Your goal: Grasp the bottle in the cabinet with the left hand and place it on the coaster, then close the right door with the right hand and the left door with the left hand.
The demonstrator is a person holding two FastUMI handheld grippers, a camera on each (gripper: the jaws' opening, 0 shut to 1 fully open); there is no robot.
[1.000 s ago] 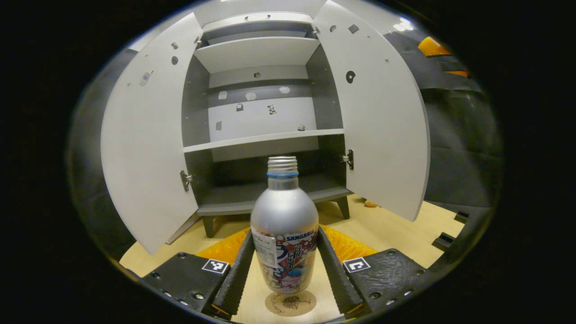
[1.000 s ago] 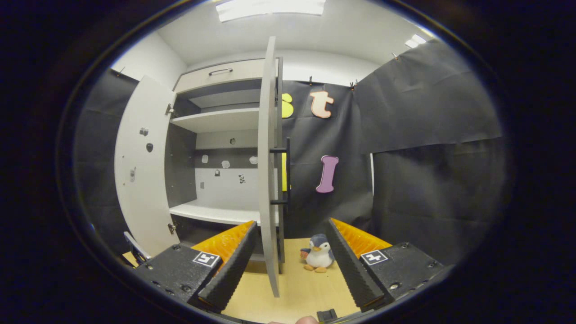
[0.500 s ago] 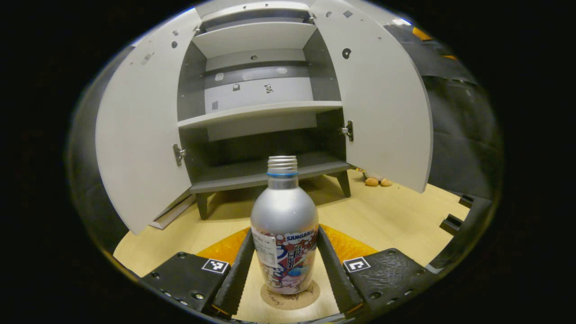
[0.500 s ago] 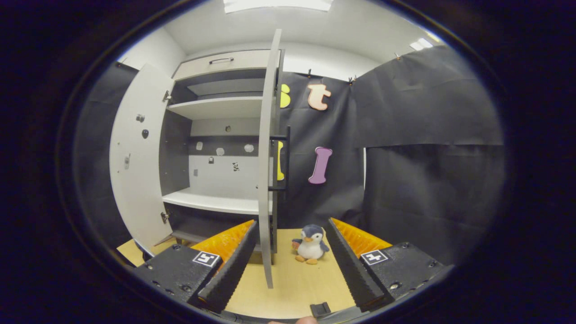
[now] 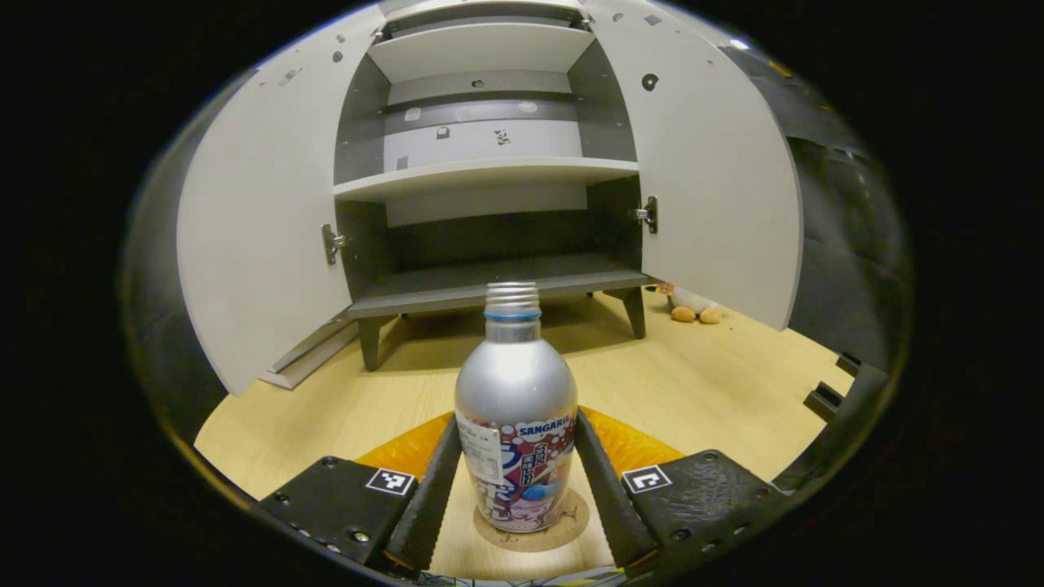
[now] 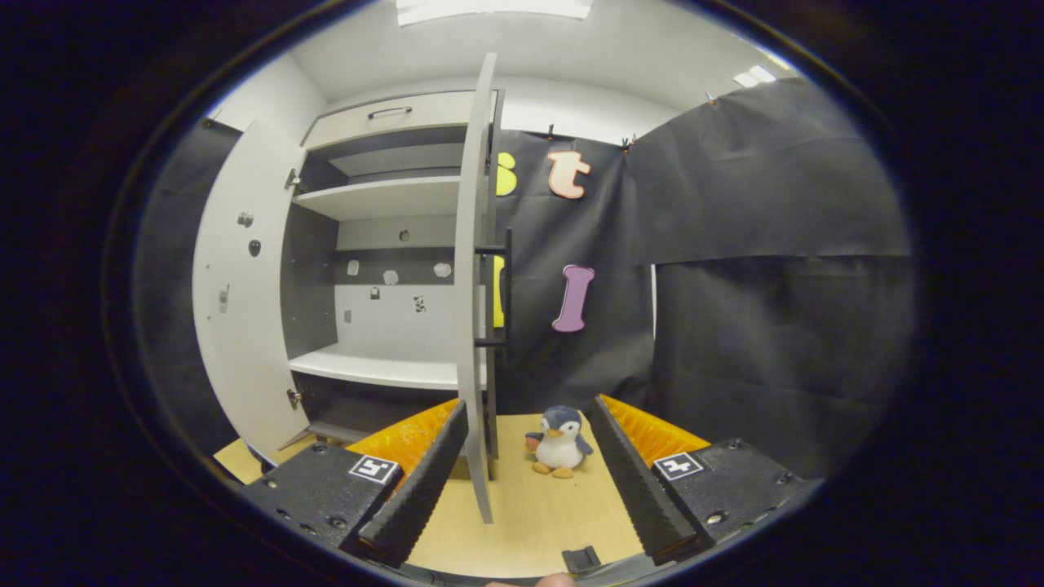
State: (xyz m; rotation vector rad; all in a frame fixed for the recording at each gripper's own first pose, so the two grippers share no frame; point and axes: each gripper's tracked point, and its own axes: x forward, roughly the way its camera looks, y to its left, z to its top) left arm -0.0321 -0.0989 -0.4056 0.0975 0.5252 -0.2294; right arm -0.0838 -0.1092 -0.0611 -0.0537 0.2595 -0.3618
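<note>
A silver bottle [image 5: 515, 408] with a printed label stands upright with its base on the round coaster [image 5: 534, 534] on the wooden table. My left gripper [image 5: 515, 420] is shut on the bottle, a finger pressing each side of its label. Behind it the grey cabinet [image 5: 489, 175] stands with its left door [image 5: 261, 244] and right door [image 5: 718, 187] both swung wide. In the right gripper view my right gripper [image 6: 528, 406] is open, and the right door's edge [image 6: 471, 326] with its dark handle [image 6: 504, 285] stands just ahead, nearer its left finger.
A small penguin toy [image 6: 559, 440] sits on the table beyond the right door, its feet visible in the left gripper view [image 5: 689, 306]. The cabinet's shelves [image 5: 481, 169] hold nothing. Black cloth walls the booth at the right [image 6: 775, 326].
The left gripper has lowered the bottle, whose base now meets the coaster, and the cabinet sits higher in its view. In the right gripper view the door edge has drifted slightly left.
</note>
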